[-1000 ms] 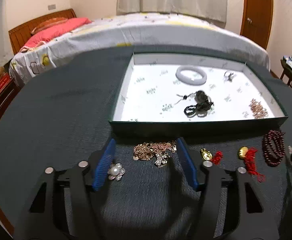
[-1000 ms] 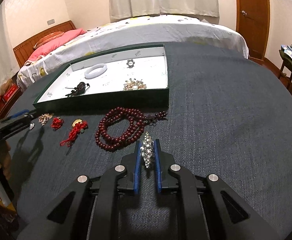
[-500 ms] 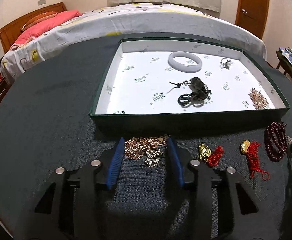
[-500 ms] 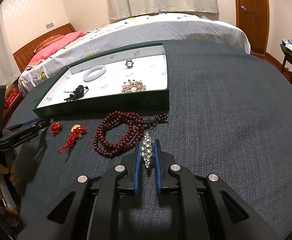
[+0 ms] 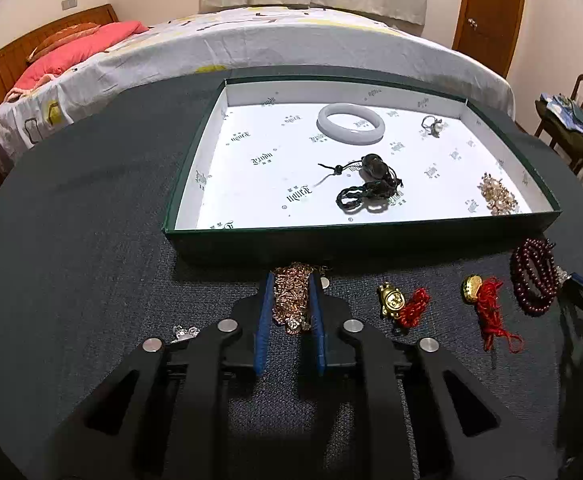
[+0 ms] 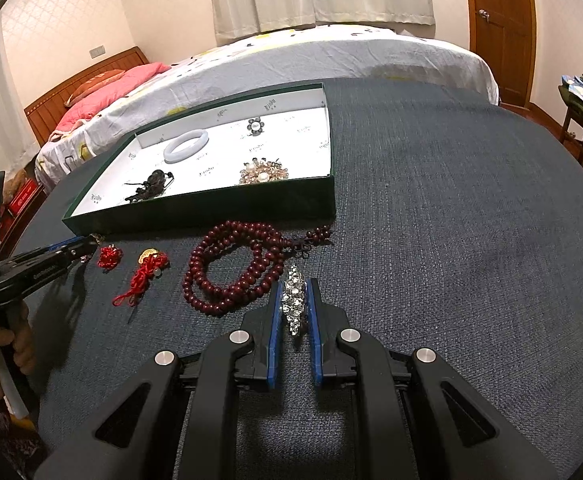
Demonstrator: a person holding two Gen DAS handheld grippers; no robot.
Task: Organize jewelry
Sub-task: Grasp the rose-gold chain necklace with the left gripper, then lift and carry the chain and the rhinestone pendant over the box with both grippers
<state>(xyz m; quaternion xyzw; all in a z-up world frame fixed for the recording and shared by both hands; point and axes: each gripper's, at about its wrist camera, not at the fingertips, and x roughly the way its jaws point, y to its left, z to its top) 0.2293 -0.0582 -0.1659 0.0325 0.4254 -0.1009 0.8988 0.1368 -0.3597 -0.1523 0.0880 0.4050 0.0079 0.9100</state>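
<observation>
Left hand-held gripper [image 5: 289, 304]: blue pads drawn in against a heap of rose-gold chain jewellery [image 5: 293, 300], which lies on the table [image 5: 71, 240] just before the near wall of the green tray [image 5: 363, 236]. Whether the pinch bears on the whole heap cannot be told; loose links spill past the tips toward the tray. Lifting straight up, and slowly, would show whether trailing chain follows before the piece is carried over the wall.

Right hand-held gripper [image 6: 294, 300]: narrowed to a small gap around an upright rhinestone brooch [image 6: 294, 298]; the pads look close to its sides, though firm contact is not certain. The dark red bead strand [image 6: 235, 266] lies touching or just beside the left pad, so a vertical lift should avoid snagging it.

Still on the table along the tray's near wall: a gold charm with red tassel [image 5: 401, 304], a second gold charm with red cord [image 5: 485, 308] and a small pearl piece [image 5: 185, 332]. Already in the tray: white bangle [image 5: 350, 123], dark corded pendant [image 5: 371, 184], pearl ring [image 5: 431, 125], pearl brooch [image 5: 497, 199].
</observation>
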